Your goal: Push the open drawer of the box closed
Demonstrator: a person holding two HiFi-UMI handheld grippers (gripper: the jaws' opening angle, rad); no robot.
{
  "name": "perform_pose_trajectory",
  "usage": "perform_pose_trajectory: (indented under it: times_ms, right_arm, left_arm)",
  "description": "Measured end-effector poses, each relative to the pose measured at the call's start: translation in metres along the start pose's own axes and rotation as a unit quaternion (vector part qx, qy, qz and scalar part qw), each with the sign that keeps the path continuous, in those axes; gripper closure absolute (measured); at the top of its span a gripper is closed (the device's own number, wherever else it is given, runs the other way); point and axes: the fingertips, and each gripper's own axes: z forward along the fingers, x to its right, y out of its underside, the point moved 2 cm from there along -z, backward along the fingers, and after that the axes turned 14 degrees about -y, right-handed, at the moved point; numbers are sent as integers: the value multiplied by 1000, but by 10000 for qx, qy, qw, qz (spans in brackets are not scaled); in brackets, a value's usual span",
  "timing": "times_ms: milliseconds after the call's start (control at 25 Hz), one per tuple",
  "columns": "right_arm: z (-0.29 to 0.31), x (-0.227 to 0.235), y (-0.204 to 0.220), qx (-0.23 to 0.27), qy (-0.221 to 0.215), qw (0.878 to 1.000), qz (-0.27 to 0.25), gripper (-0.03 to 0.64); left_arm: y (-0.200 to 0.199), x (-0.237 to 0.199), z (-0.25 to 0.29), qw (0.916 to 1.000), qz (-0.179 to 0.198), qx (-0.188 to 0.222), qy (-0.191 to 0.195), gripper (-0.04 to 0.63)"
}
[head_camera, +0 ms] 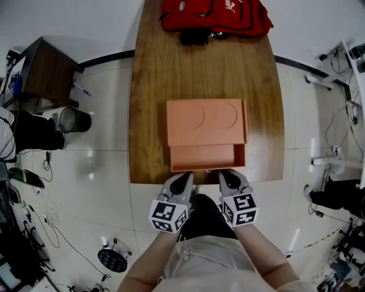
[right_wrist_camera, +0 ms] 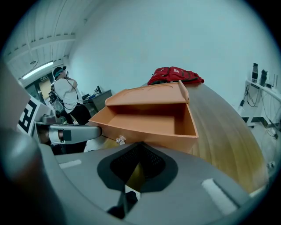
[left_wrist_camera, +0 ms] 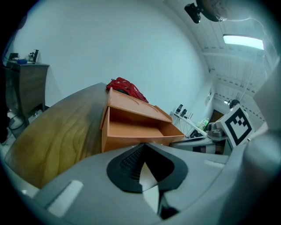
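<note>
An orange box (head_camera: 205, 121) sits mid-table with its drawer (head_camera: 206, 157) pulled out toward the near edge; the drawer looks empty. A small clear knob (right_wrist_camera: 120, 140) sticks out of the drawer front. My left gripper (head_camera: 185, 178) and right gripper (head_camera: 228, 175) hover at the table's near edge, just short of the drawer front, one on each side of the knob. Both are shut with nothing held. The left gripper view shows the drawer (left_wrist_camera: 136, 127) just beyond the meeting jaw tips of the left gripper (left_wrist_camera: 143, 145). The right gripper view shows the same past the right gripper (right_wrist_camera: 139, 145).
The wooden table (head_camera: 154, 85) carries a red bag (head_camera: 214, 14) at its far end. Left of the table stand a dark mesh bin (head_camera: 74, 120) and a dark side table (head_camera: 48, 71). Cables and stands crowd the floor on both sides. A person (right_wrist_camera: 66, 94) stands in the background.
</note>
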Motion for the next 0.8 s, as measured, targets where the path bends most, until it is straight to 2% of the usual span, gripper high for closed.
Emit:
perform_pose_trajectory:
  times_ms: [560,800]
  right_arm:
    - [28,29,-45,67,54,10000,-12,607]
    - [34,32,-52,88,83,9999,-4,607]
  left_arm:
    - [-42,-14,45,9999,-9,1,-120,589]
    - [-48,-17,52,9999,0,-15,-102,589]
